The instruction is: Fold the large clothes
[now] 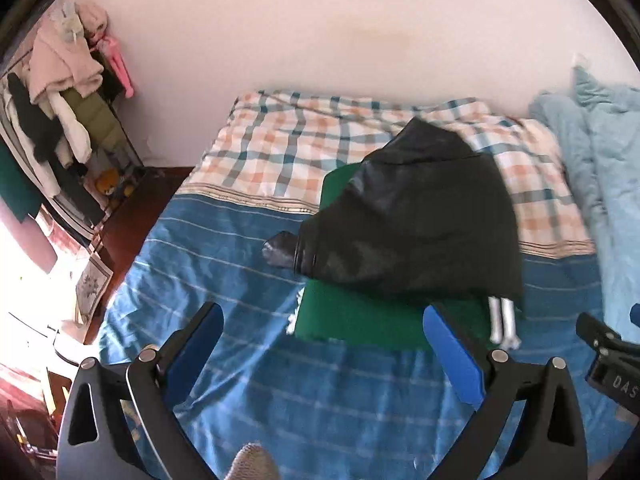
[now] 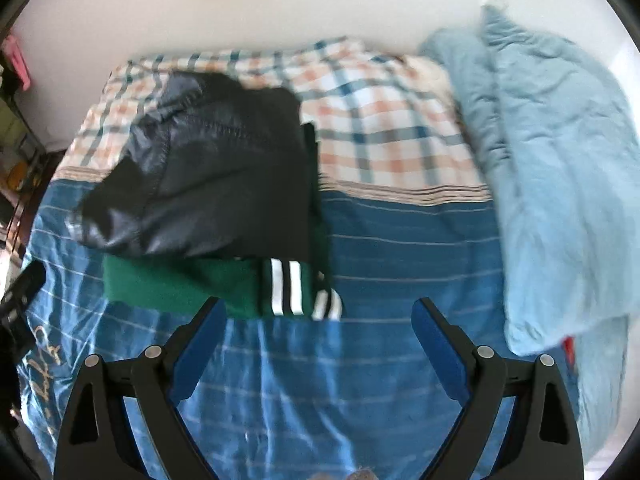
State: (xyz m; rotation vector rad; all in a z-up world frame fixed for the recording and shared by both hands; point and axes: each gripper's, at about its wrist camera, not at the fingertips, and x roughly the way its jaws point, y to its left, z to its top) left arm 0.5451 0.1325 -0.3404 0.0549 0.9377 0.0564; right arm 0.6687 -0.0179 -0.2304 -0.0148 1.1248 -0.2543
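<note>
Nearest me, both tools stand released with nothing in them. My left tool has its blue pads spread wide over bare striped bedsheet, and my right tool likewise (jaws apart, only sheet between them). Neither touches cloth.

Just beyond the fingertips lies the green garment, flat on the bed, w/ white stripes at its right end. In the left view its near edge sits between the two pads and a bit ahead; in the right view it lies ahead and to the left, the striped end nearly in line w/ my left-side pad. So the green piece is about centred for the left tool and off to the left for the right one.

On top of it, further back, is the black jacket, a folded-looking bundle w/ a shiny surface. It reaches from the green piece back onto the checked blanket. A cuff or sleeve end pokes out on its left side. Its long axis looks to run away from me, toward the wall, slightly slanted.

My guess: the stack is ahead of both tools, the left one squarer to it, the right one nearer the striped end (right edge of the pile).

Farther right, well apart from the pile, a pale blue quilt is heaped against the wall.
</note>
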